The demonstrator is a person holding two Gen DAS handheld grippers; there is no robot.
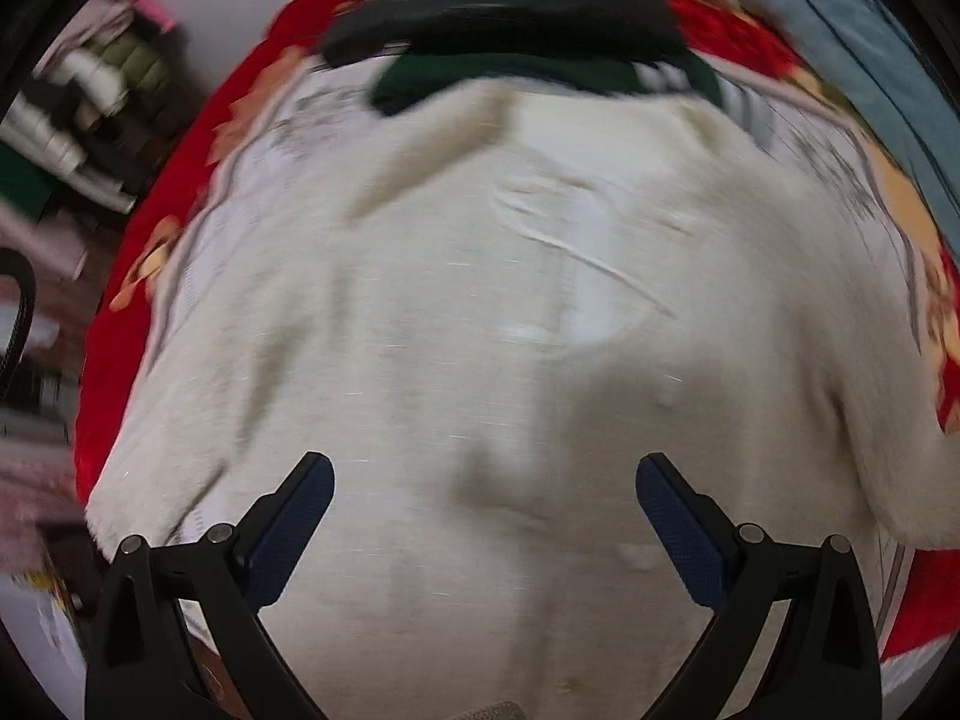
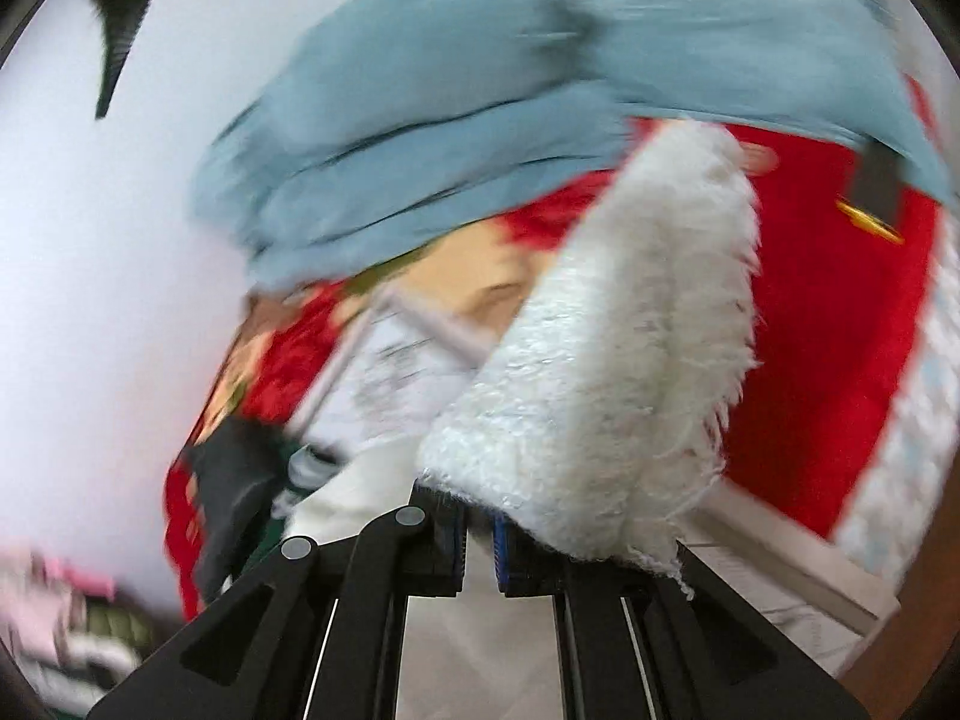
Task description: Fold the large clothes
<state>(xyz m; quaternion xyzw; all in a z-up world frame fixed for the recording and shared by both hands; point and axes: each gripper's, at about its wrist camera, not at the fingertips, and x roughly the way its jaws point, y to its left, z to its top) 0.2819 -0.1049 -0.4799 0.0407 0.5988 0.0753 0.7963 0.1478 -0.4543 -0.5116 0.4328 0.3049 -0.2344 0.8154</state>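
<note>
A large fluffy white garment [image 1: 510, 312] lies spread over a red flowered bedspread [image 1: 120, 348]. My left gripper [image 1: 485, 480] hovers above its middle, pointing down, its blue-padded fingers wide open with nothing between them. In the right wrist view a fuzzy white edge of the same garment [image 2: 606, 372] rises up from my right gripper [image 2: 478, 531], whose jaws are shut on that edge. The cloth hangs and curls to the right of the fingers. Both views are blurred by motion.
Black and dark green clothes [image 1: 510, 42] lie piled at the far end of the bed. A blue-grey folded blanket [image 2: 480, 120] sits beside them along a pale wall [image 2: 90, 270]. Cluttered shelves [image 1: 78, 120] stand off the bed's left side.
</note>
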